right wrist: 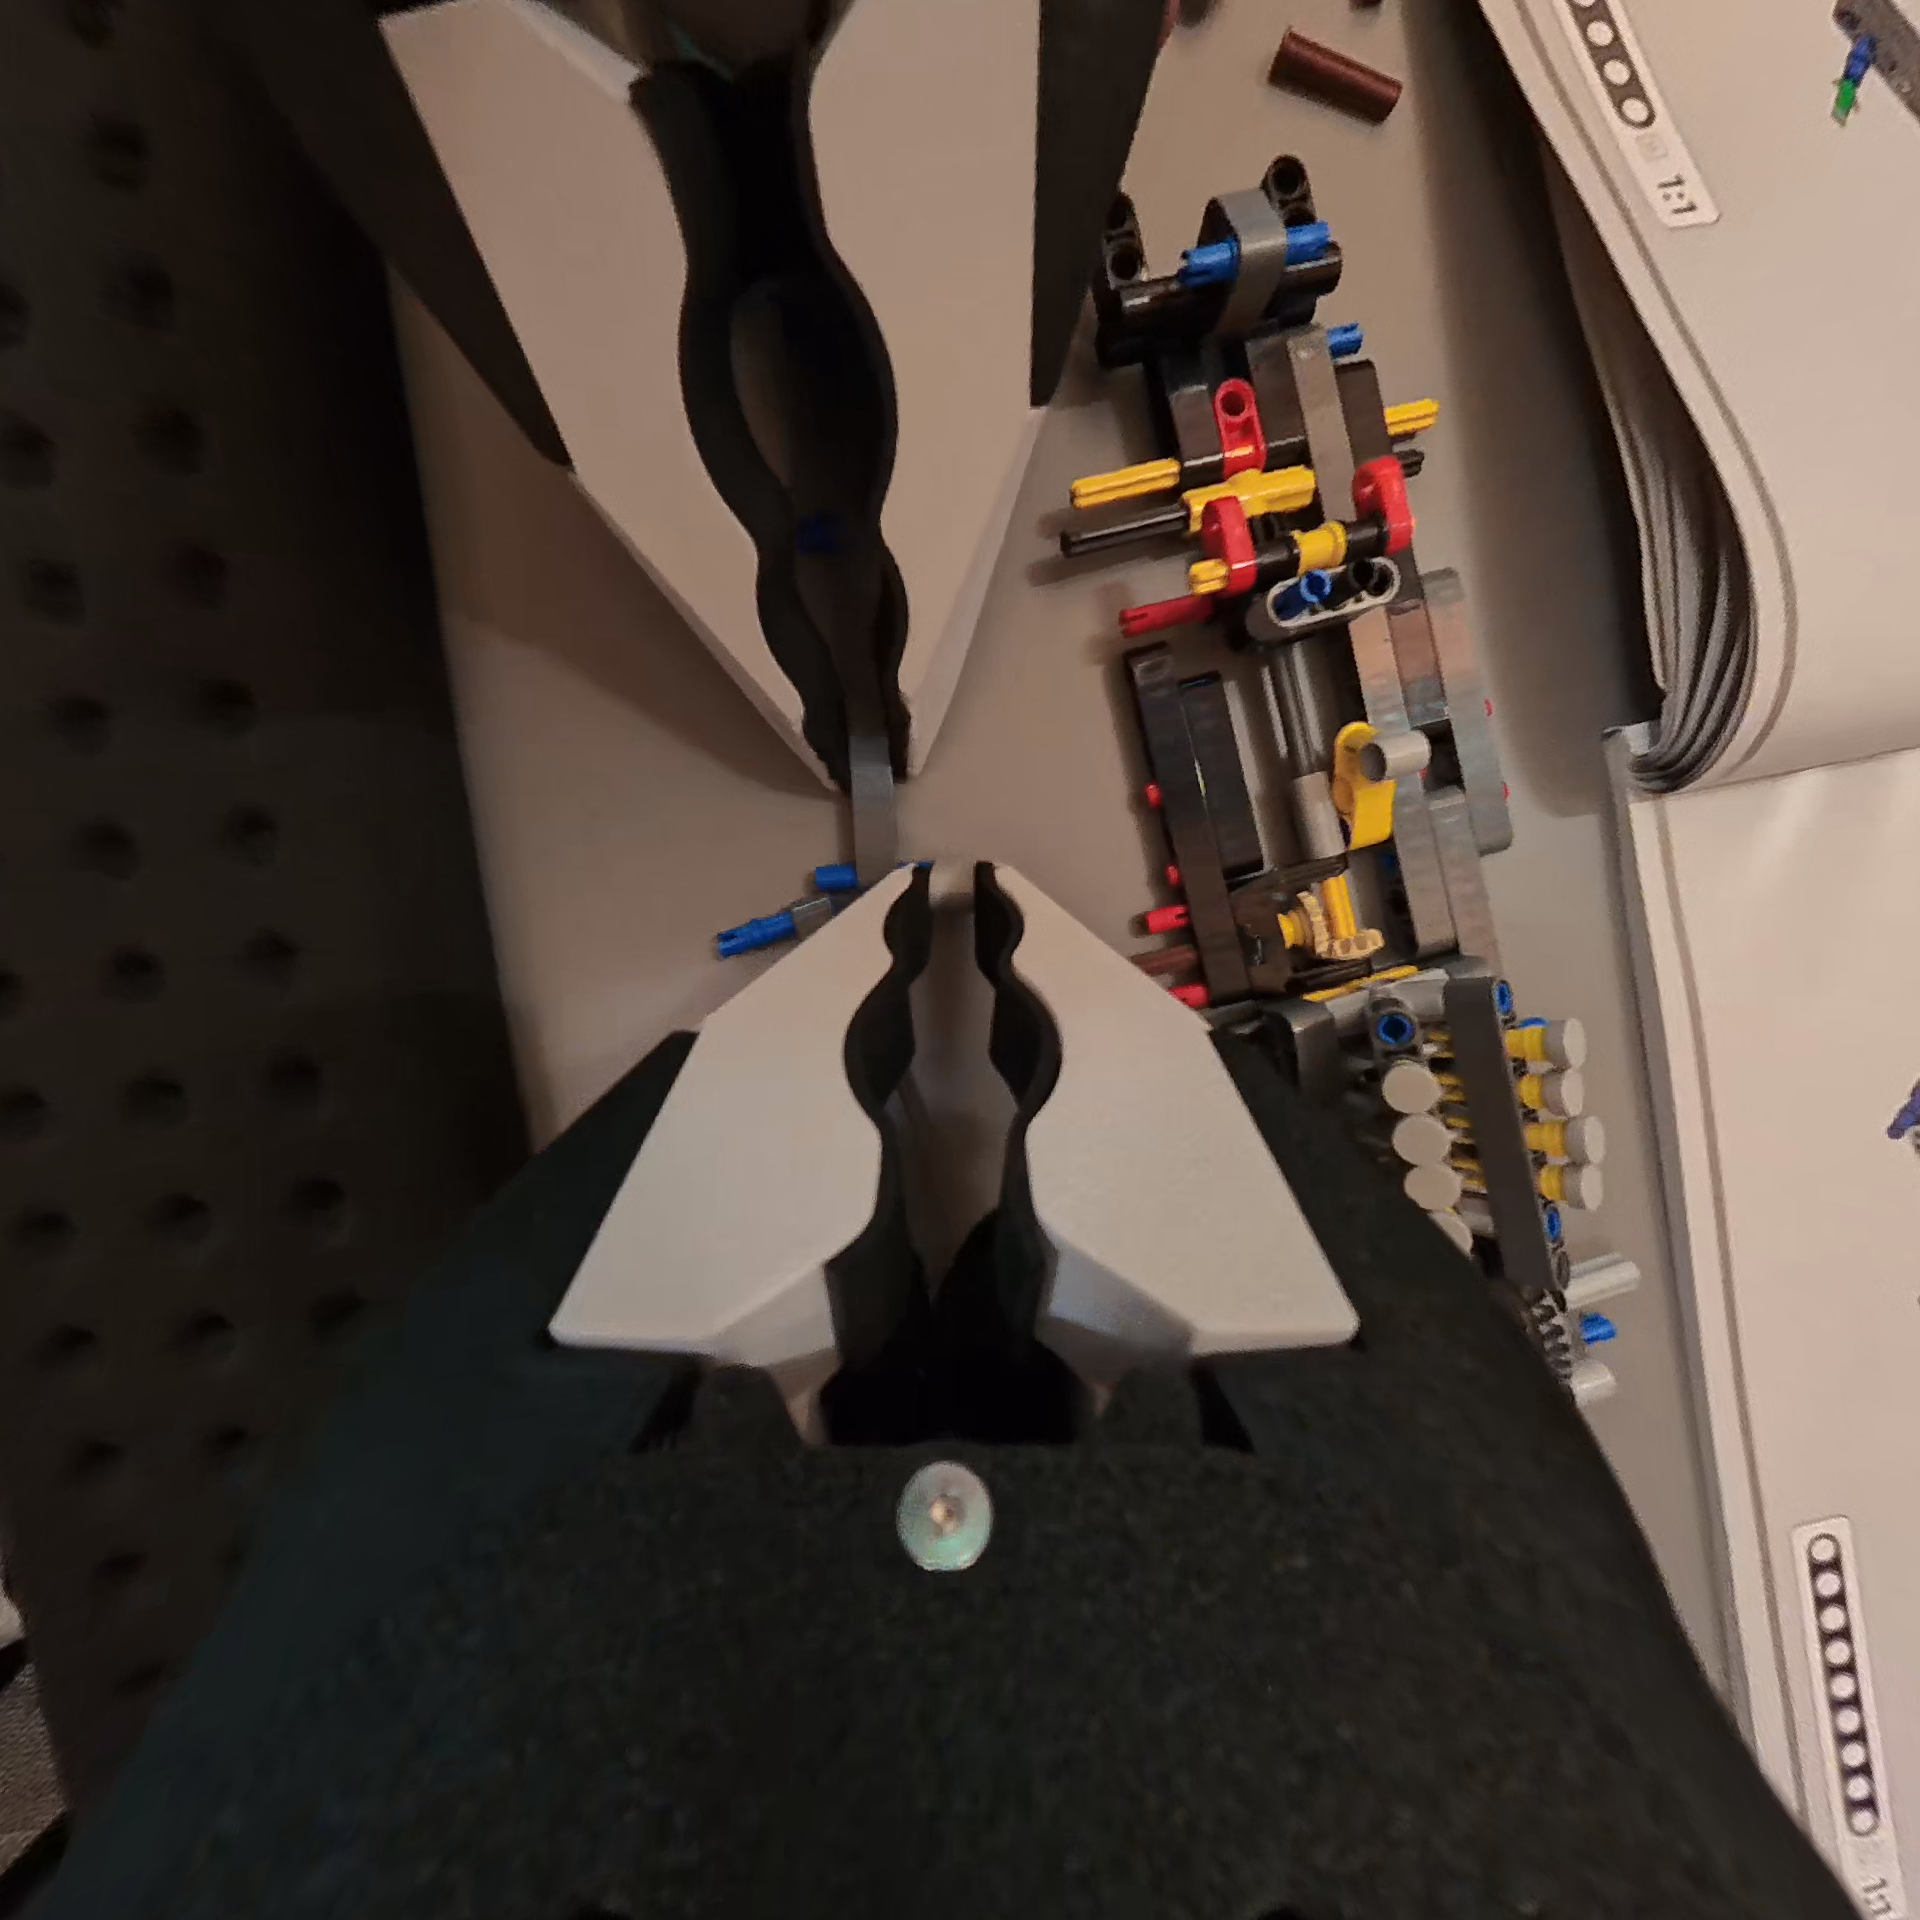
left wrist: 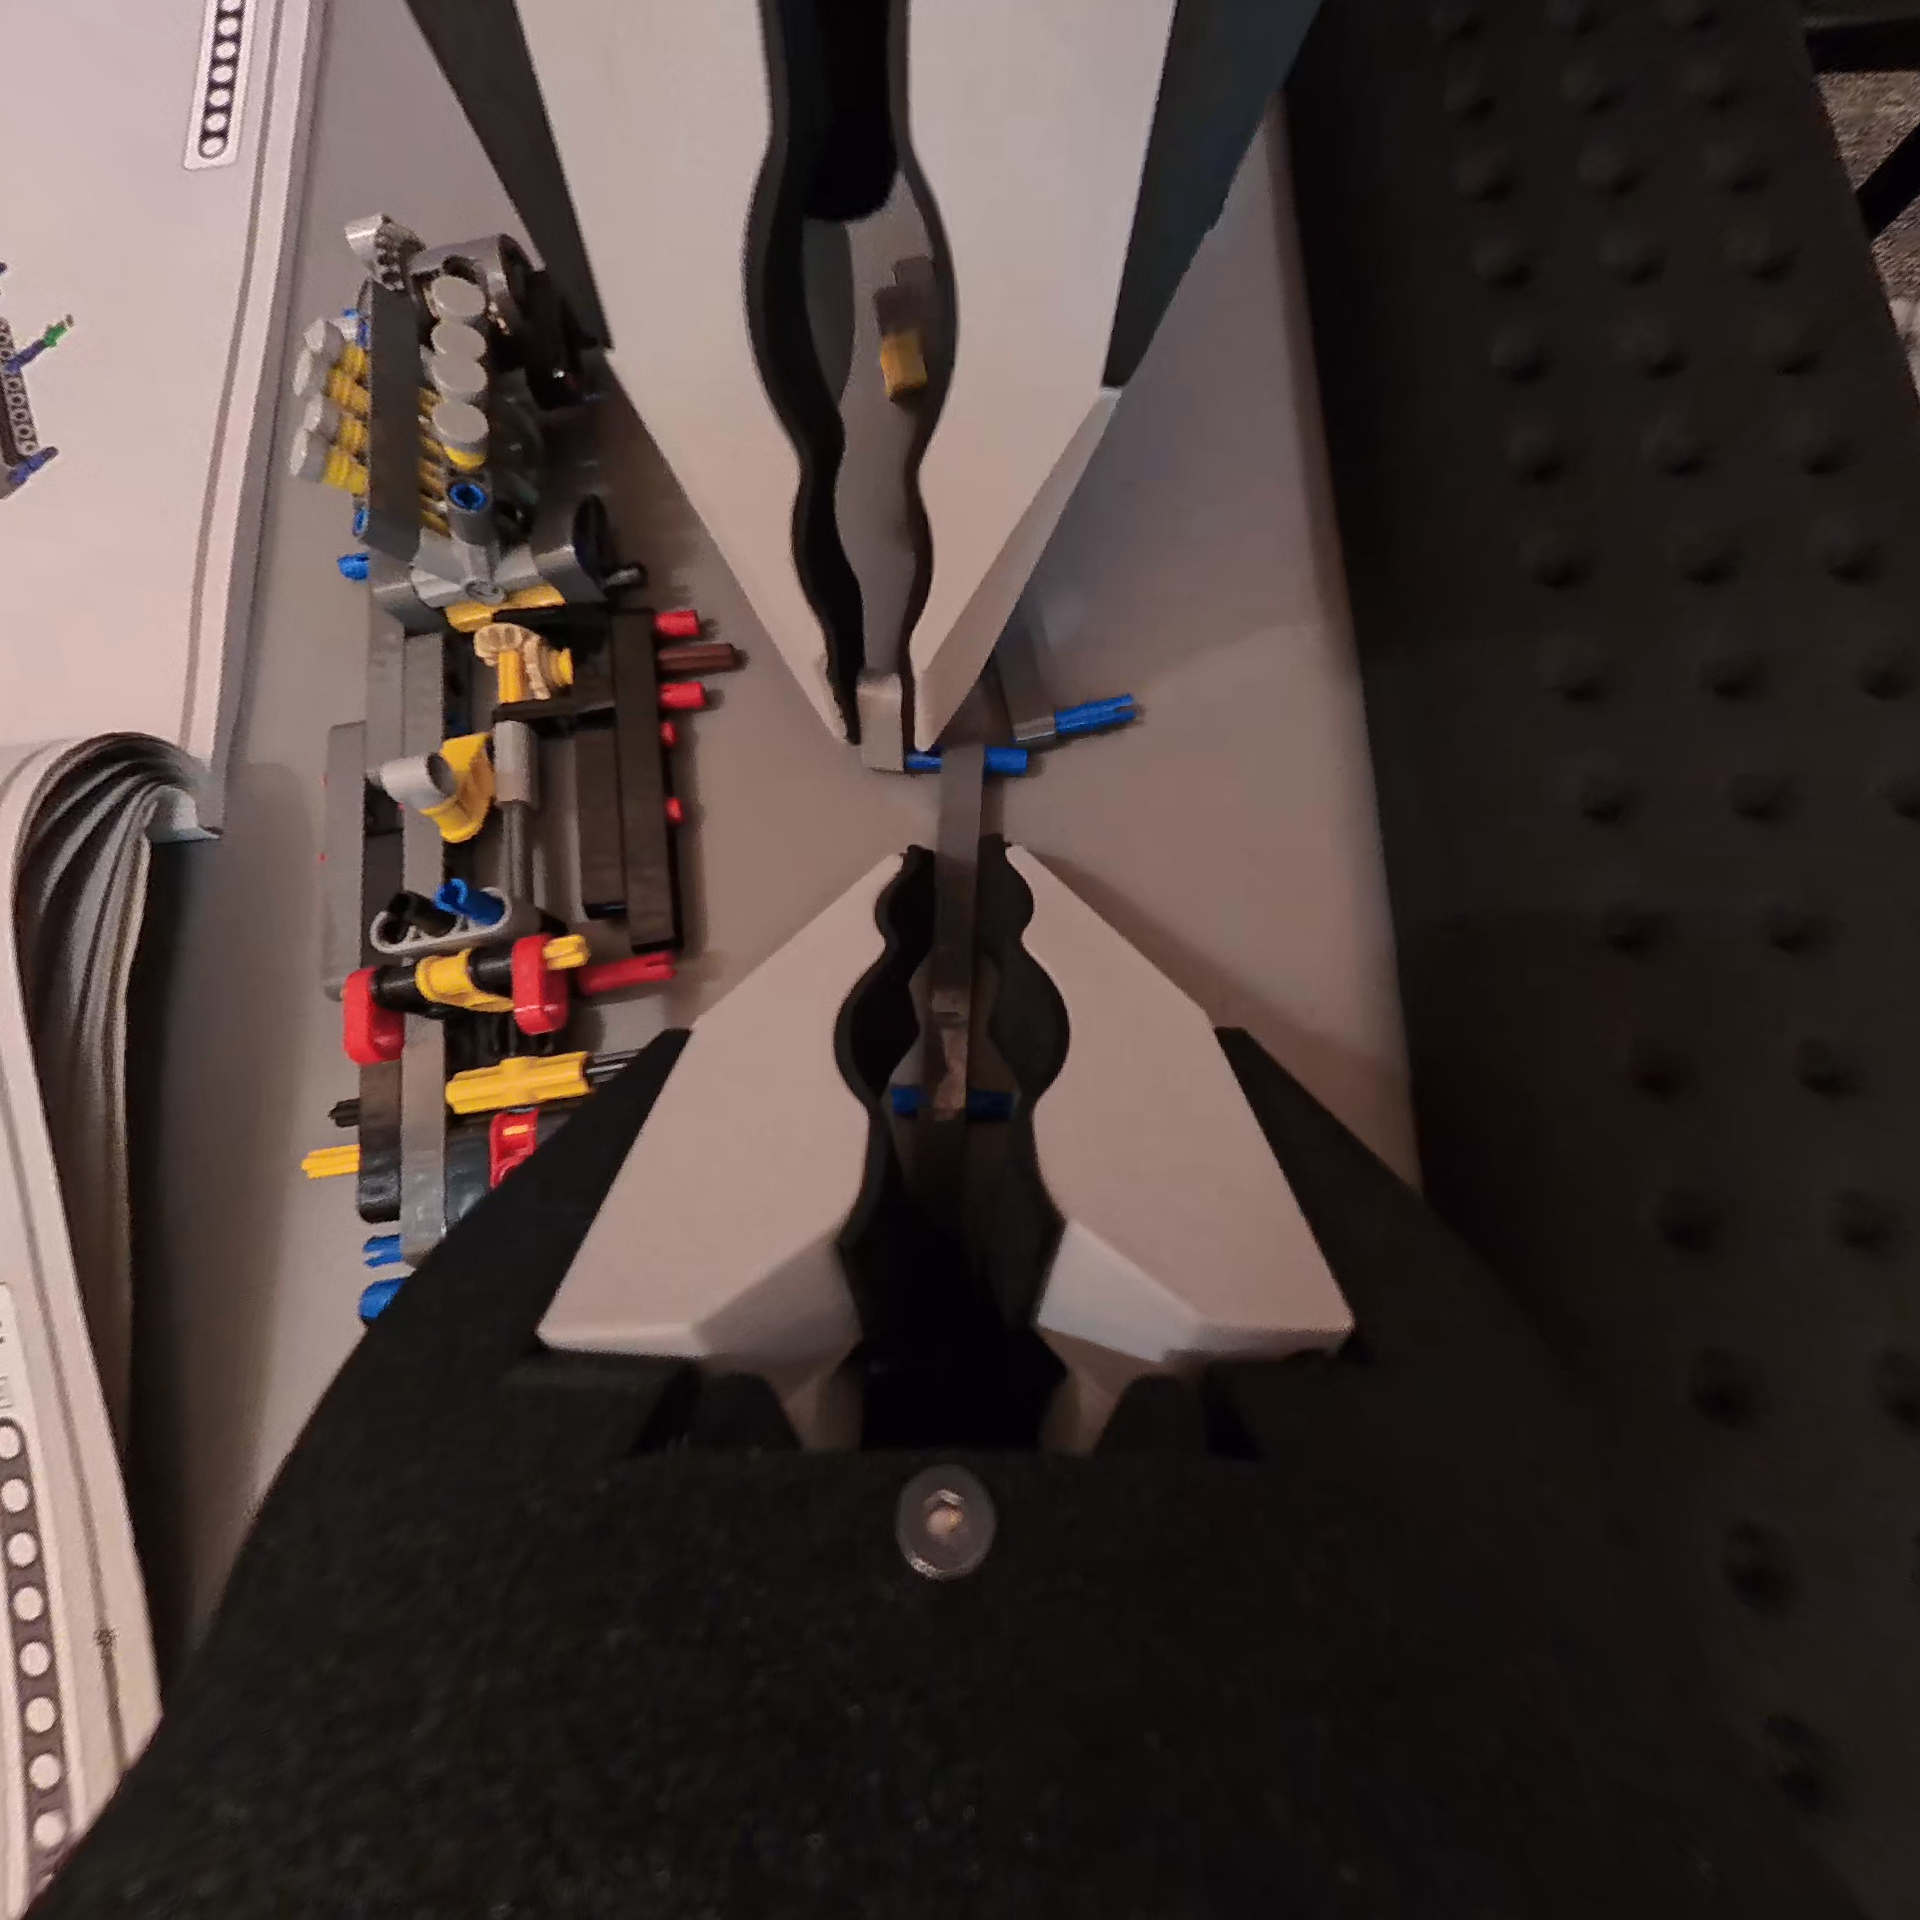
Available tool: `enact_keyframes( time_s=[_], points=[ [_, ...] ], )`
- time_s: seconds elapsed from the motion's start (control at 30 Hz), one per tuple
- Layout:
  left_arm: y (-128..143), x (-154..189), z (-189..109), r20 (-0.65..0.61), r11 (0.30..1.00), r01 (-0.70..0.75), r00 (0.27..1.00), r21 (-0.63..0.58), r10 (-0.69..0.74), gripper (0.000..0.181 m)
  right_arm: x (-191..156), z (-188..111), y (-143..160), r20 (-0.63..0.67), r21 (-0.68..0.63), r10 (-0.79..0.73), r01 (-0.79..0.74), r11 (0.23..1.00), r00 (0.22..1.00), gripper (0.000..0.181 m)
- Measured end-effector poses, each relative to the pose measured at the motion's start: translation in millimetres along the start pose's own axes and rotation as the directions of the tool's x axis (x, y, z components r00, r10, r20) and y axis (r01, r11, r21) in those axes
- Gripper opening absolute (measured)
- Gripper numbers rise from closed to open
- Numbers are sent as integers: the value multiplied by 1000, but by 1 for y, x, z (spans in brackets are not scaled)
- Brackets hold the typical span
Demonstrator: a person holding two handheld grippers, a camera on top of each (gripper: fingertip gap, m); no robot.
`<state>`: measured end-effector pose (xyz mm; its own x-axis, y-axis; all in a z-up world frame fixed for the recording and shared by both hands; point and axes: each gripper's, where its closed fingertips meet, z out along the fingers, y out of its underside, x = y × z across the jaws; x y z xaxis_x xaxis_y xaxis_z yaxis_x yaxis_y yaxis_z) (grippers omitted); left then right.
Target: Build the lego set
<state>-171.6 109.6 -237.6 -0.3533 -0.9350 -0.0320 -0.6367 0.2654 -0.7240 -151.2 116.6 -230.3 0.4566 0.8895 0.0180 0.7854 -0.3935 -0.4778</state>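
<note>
I saw the two grippers meeting tip to tip over the pale table [left wrist: 1195, 831], so no passage lay between them. To my left, the half-built model [left wrist: 499, 748] stood near the tips, with the open instruction booklet [left wrist: 114, 540] just beyond it, closing that side. To my right, bare table ran to the dark studded panel [left wrist: 1662, 831], leaving a free strip. A blue pin [left wrist: 1091, 715] lay near the tips.
</note>
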Motion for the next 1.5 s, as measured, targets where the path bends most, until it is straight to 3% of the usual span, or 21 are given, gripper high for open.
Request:
enact_keyframes(
  time_s=[0.3,0.47,0.6,0.97,1.0,1.07,1.1,1.17,1.27,1.5],
  points=[
    [0,0,0,-7,1000,-15,1000,-7,14,8,-2,1,-2,121,-27,26,-23,999,992,7],
    [0,0,0,-8,1000,-9,1000,-8,9,8,-2,1,0,93,-88,16,-8,996,996,7],
    [0,-1,0,-6,1000,-6,1000,-7,6,8,-2,0,1,116,-109,189,-177,978,975,6],
    [0,0,0,13,997,-70,997,-23,70,8,-7,0,-3,97,-64,-40,46,997,995,10],
    [0,0,0,17,997,-68,998,-22,69,8,-12,0,-7,126,-43,-40,46,998,991,15],
    [3,-17,-3,105,996,-74,991,-40,78,7,-39,-4,-9,299,-22,-33,41,999,954,6],
    [5,-19,-6,99,996,-80,992,-41,83,7,-38,2,-1,284,-72,-27,49,996,959,10],
    [7,-12,-8,48,996,-84,995,-10,84,7,-22,3,1,176,-78,-72,86,993,982,0],
    [8,-11,-9,44,995,-93,995,-22,94,7,-26,-18,-12,238,-7,-7,9,1000,971,6],
    [6,1,-8,18,998,-62,998,-32,63,7,7,-26,-12,88,163,130,-143,976,988,12]
  ],
)
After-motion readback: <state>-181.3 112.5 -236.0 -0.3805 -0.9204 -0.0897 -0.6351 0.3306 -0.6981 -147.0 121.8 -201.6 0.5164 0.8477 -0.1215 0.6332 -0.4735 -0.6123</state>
